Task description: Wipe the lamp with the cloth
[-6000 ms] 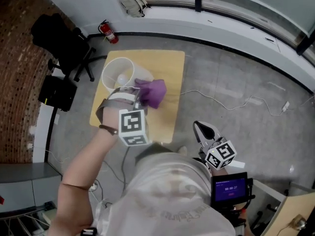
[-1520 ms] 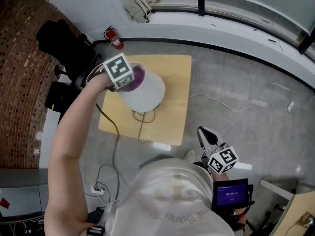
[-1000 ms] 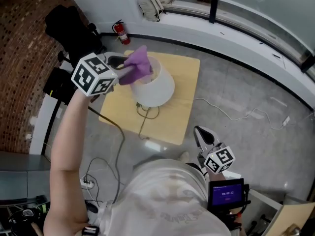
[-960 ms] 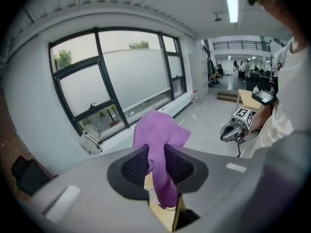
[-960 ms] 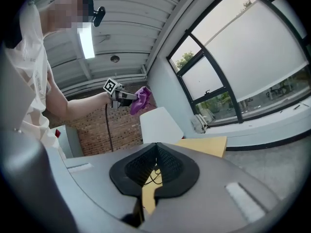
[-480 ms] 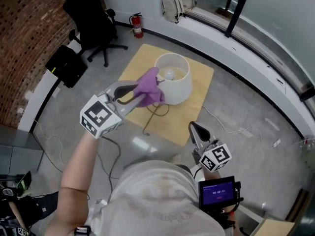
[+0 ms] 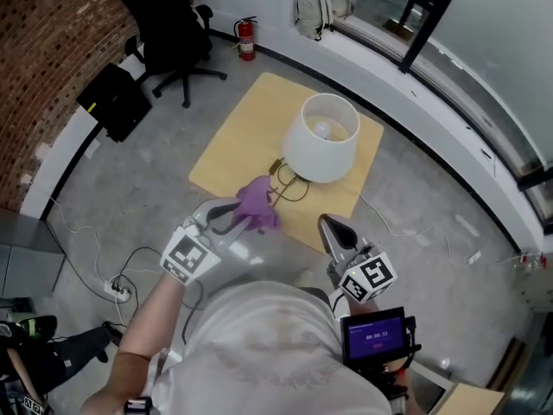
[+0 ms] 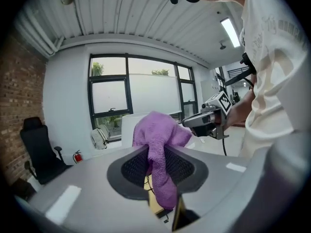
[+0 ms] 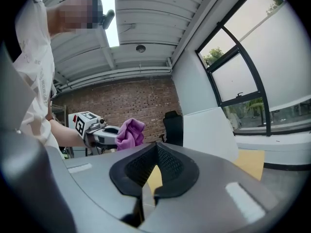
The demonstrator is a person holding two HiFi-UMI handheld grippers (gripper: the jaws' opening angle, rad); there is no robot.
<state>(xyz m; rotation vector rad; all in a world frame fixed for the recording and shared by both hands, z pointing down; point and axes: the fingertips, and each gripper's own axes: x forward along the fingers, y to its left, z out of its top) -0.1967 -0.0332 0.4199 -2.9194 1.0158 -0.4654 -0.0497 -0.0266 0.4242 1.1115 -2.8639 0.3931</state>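
Left claw (image 7: pixel 249 213) is clamped on the purple cloth (image 7: pixel 257 201). The cloth is pinched between the pads, with a bunch sticking out past the tips and a tail hanging down between the jaws. Its marker cube (image 7: pixel 188 256) sits just behind, on the person's left hand side. The cloth is held up in the air over the near edge of the counter (image 7: pixel 246 137), not touching the lamp (image 7: pixel 321 145).

The lamp stands upright towards the far right corner of the counter. It has a white shade with the top open and the bulb (image 7: pixel 321 128) visible inside. Its cord (image 7: pixel 289 184) loops on the counter at the base, between the lamp and the cloth.

Right claw (image 7: pixel 331 228) is closed with the pads meeting at the tips and nothing between them. It is held low, close to the person's body and right of the cloth, pointing roughly at the lamp. The two claws are near each other and not touching.

A small lit screen (image 7: pixel 373 339) is at the person's waist. Around the room: an office chair (image 7: pixel 168 28), a red fire extinguisher (image 7: pixel 247 38) against the wall, a backpack (image 7: pixel 311 9) on the window ledge, a brick wall (image 7: pixel 52 41) on the left and a power strip (image 7: pixel 117 290) on the floor.
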